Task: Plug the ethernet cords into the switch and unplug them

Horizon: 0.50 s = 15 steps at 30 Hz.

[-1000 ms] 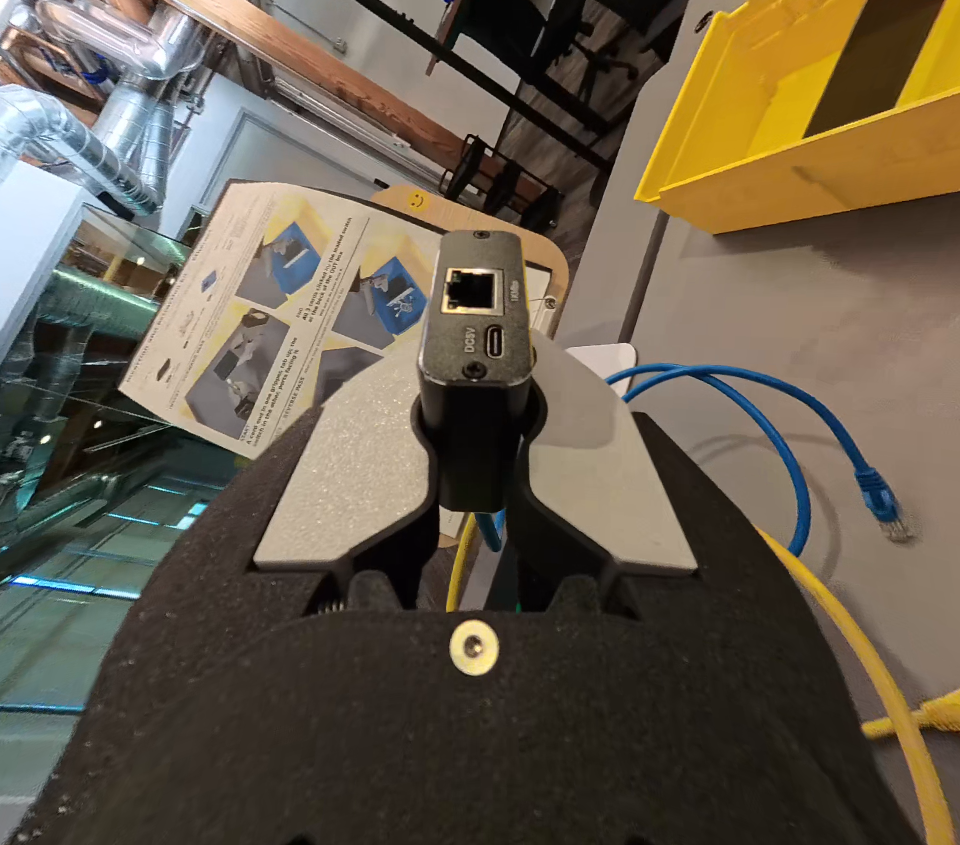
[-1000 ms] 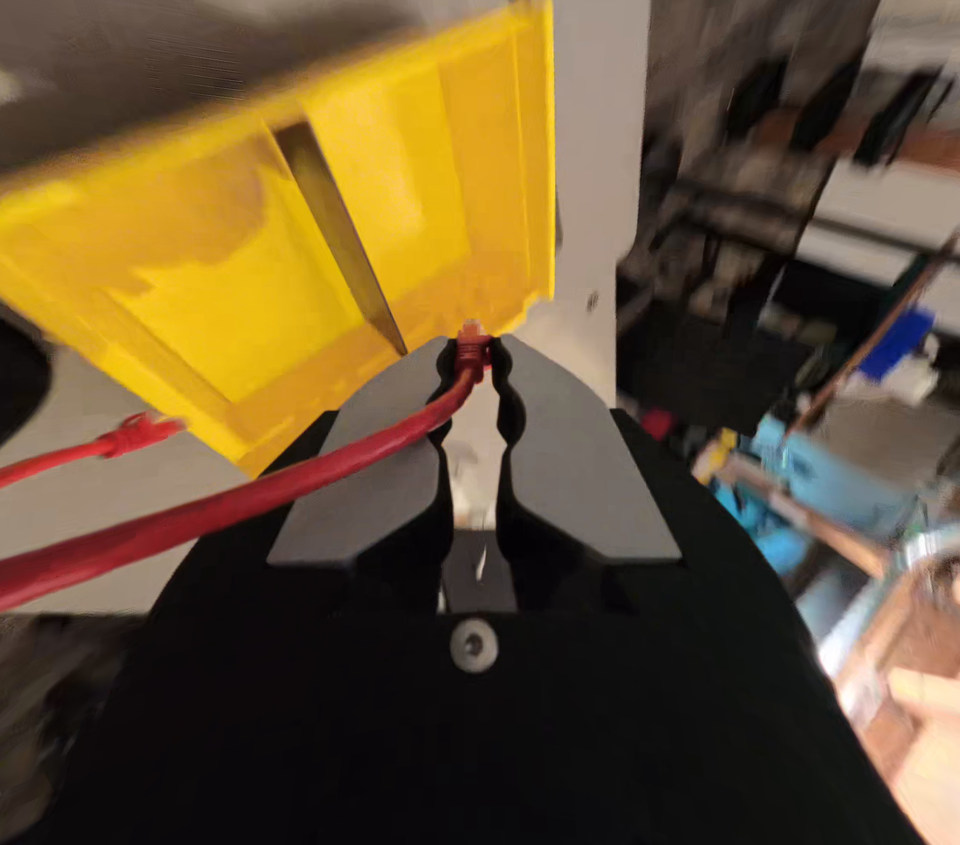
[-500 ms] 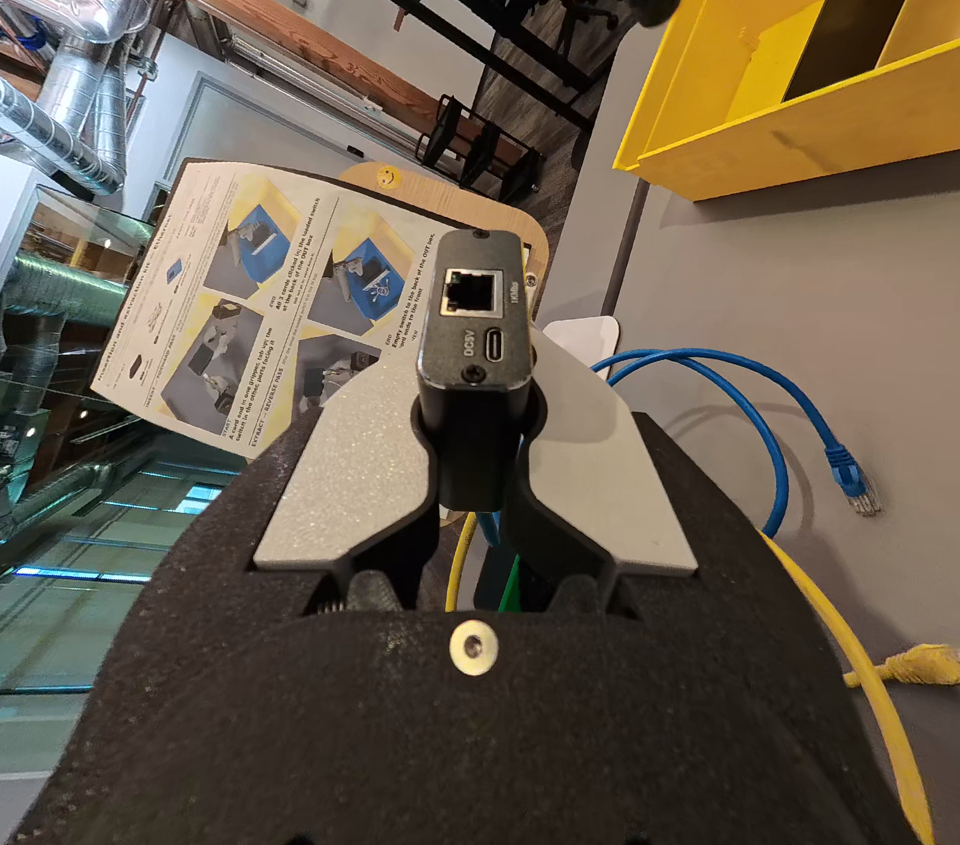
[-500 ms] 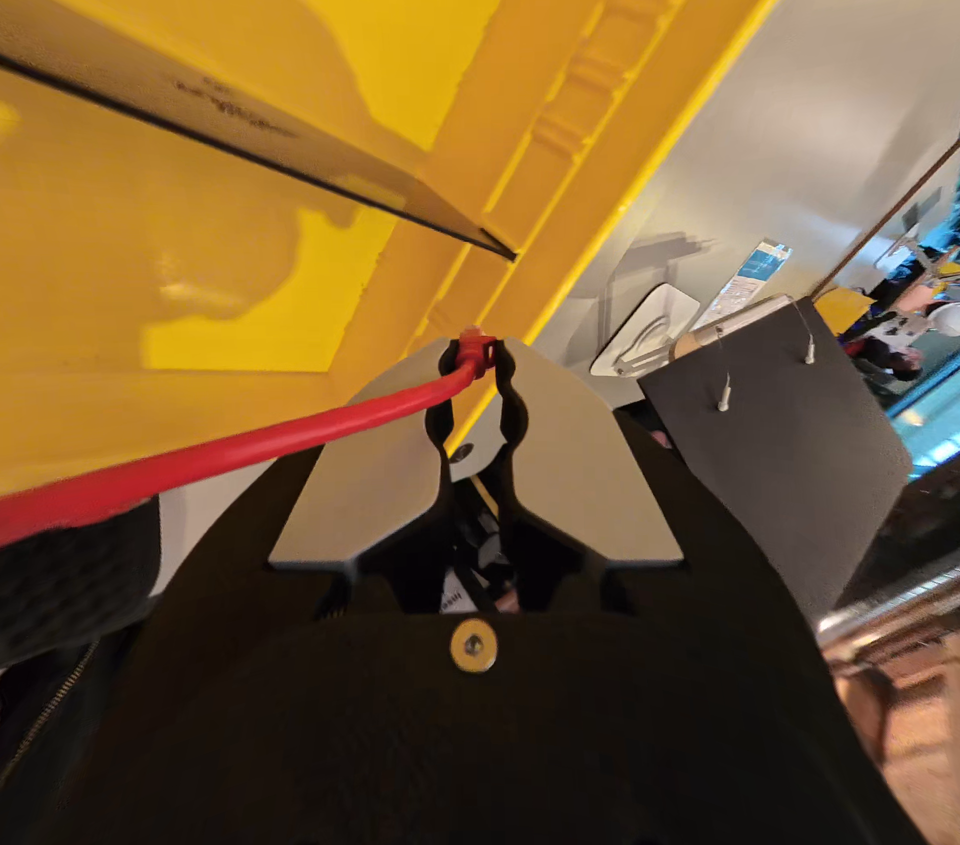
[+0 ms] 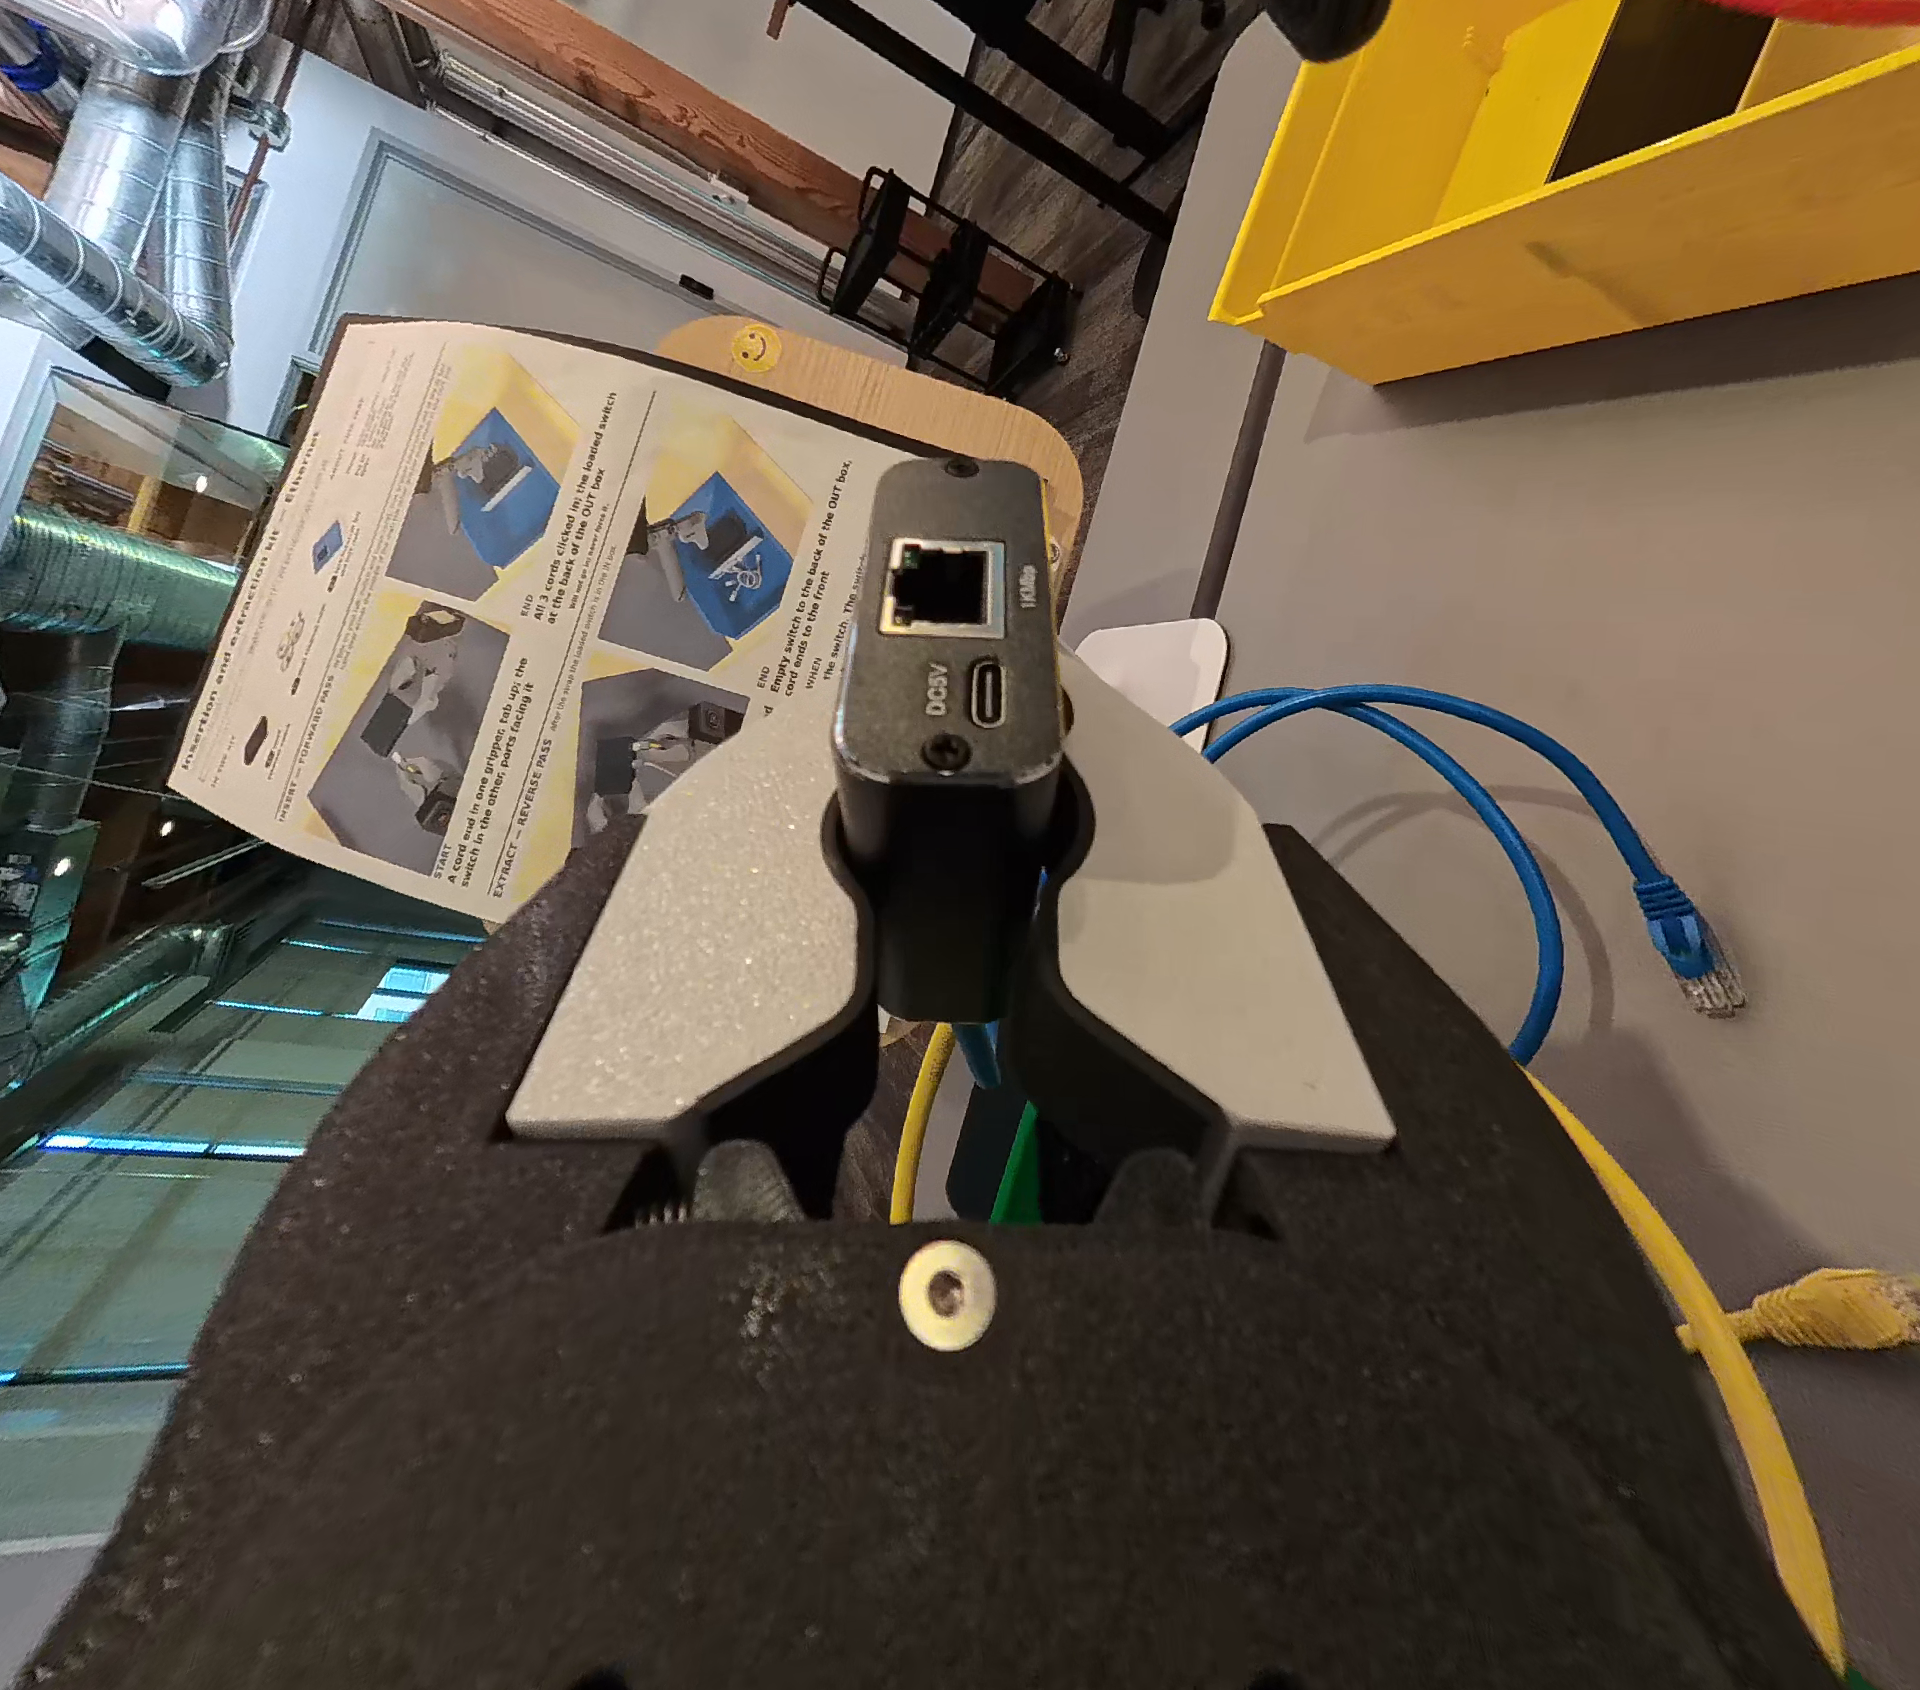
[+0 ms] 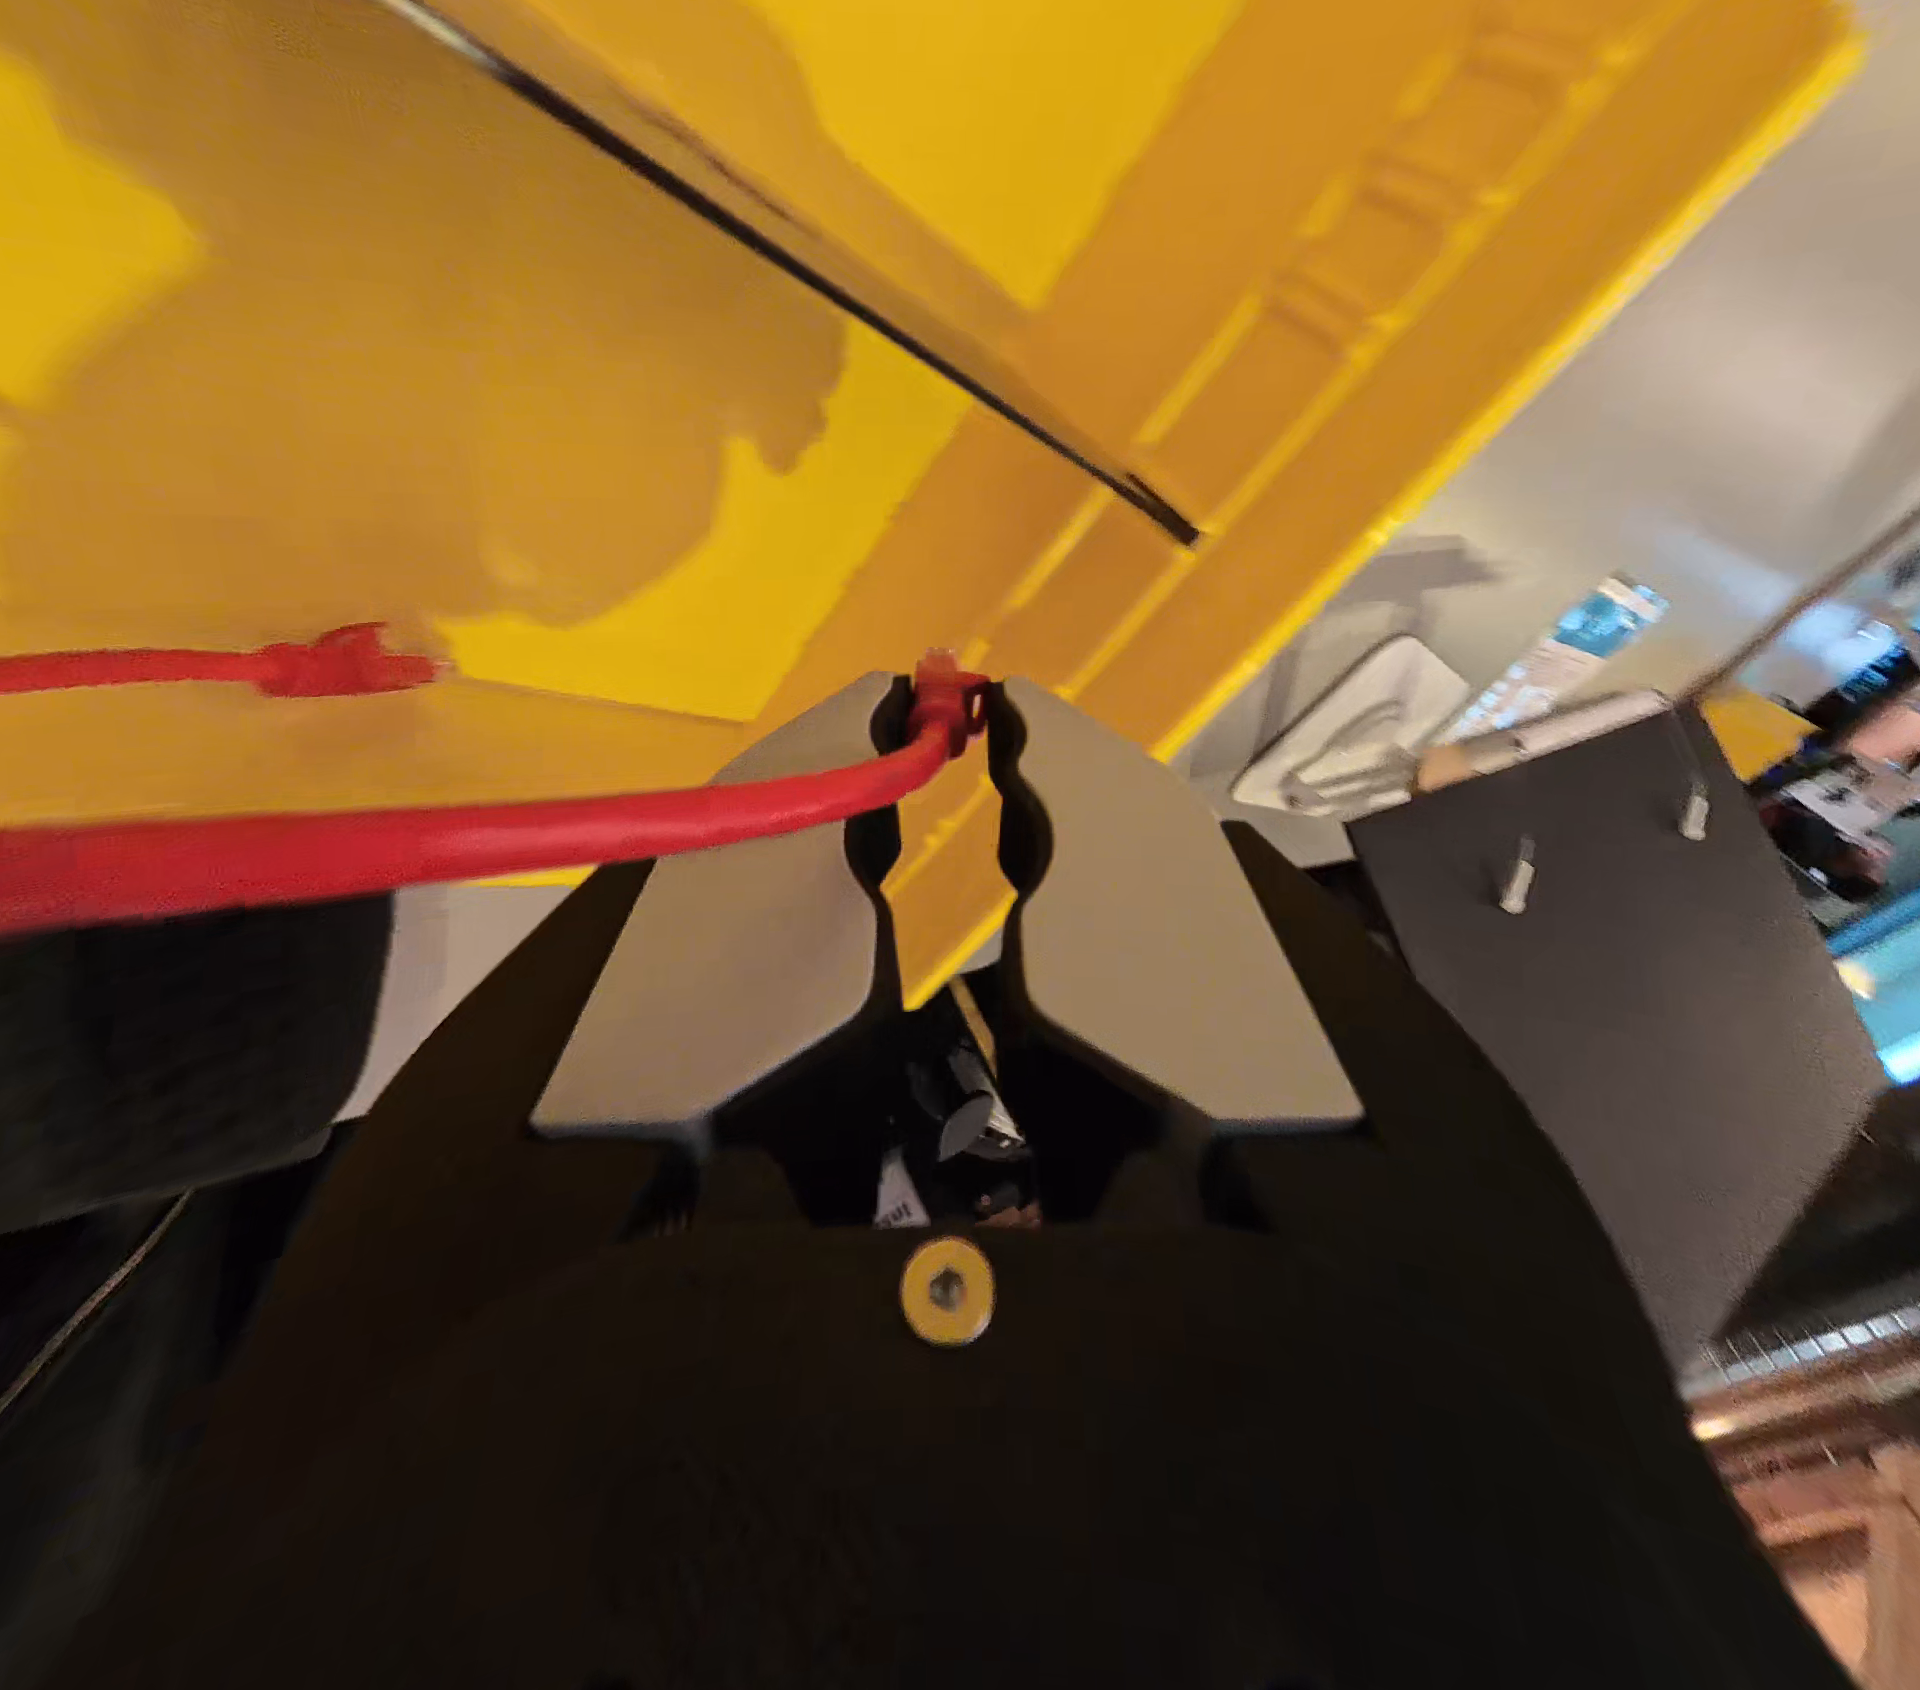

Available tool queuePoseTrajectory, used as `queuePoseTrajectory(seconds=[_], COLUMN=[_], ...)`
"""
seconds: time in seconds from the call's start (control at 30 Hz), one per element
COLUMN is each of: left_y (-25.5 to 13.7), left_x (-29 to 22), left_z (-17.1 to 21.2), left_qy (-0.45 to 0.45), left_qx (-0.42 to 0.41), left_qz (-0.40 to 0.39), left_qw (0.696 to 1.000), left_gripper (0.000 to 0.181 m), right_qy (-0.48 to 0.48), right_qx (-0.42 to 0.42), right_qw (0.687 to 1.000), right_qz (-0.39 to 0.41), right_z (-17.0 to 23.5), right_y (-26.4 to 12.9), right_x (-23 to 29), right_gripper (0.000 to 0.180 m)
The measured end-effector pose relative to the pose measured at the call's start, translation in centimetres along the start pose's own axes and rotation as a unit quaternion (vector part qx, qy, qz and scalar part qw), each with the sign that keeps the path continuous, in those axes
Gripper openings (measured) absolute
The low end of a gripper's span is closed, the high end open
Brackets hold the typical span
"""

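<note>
- Since 0.5 s ago: red cord (image 6: 468, 840) loose plug end has swung into right wrist view, left of the fingers, over the yellow bin (image 6: 1039, 30).
- right gripper (image 6: 943, 705): fingers nearly closed, pinching the red plug at the tips.
- left gripper (image 5: 951, 819): fingers clamped on the switch (image 5: 951, 653), empty port facing forward.
- blue cord (image 5: 1538, 871) and yellow cord (image 5: 1714, 1391) lie on the surface (image 5: 1610, 549), right of the left fingers.
</note>
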<state>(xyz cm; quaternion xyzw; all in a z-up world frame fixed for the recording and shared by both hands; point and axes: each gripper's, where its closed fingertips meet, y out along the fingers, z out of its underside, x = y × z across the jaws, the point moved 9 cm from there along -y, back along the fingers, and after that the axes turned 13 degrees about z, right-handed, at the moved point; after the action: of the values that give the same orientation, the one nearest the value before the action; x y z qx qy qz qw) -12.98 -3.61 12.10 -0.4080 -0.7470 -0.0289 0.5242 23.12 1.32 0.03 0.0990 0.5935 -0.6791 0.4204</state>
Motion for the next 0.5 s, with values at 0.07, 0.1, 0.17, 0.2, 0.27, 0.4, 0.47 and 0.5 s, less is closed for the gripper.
queuePoseTrajectory(seconds=[0.07, 0.1, 0.17, 0.2, 0.27, 0.4, 0.47, 0.5], left_y=[0.1, 0.2, 0.3, 0.4, 0.5, 0.6, 0.6, 0.6], left_x=[-0.1, -0.1, -0.2, -0.3, -0.3, -0.3, -0.3, -0.3], left_z=[-0.1, -0.1, -0.2, -0.1, -0.1, 0.1, 0.1, 0.1], left_qy=[0.002, 0.002, 0.004, 0.005, 0.004, 0.000, -0.001, -0.001], left_qx=[0.001, 0.002, 0.005, 0.006, 0.008, 0.011, 0.012, 0.012], left_qz=[0.002, 0.003, 0.006, 0.008, 0.011, 0.016, 0.017, 0.018], left_qw=[1.000, 1.000, 1.000, 1.000, 1.000, 1.000, 1.000, 1.000], left_gripper=[0.026, 0.026, 0.026, 0.026, 0.026, 0.026, 0.026, 0.026], right_qy=[-0.005, -0.010, -0.016, -0.016, -0.012, -0.014, -0.016, -0.008], right_qx=[-0.006, -0.008, -0.018, -0.019, -0.021, -0.039, -0.069, -0.096], right_qw=[0.999, 0.997, 0.992, 0.991, 0.987, 0.986, 0.984, 0.981], right_qz=[-0.047, -0.077, -0.120, -0.132, -0.157, -0.163, -0.162, -0.166], right_z=[-0.4, -0.6, -1.1, -1.3, -1.5, -1.0, -0.2, 0.4], right_y=[0.3, 0.6, 1.3, 1.7, 2.5, 3.3, 2.7, 2.0], right_x=[1.0, 1.5, 2.2, 2.5, 2.7, 2.6, 2.0, 1.5], right_gripper=[0.015, 0.015, 0.015, 0.016, 0.017, 0.036, 0.038, 0.038])
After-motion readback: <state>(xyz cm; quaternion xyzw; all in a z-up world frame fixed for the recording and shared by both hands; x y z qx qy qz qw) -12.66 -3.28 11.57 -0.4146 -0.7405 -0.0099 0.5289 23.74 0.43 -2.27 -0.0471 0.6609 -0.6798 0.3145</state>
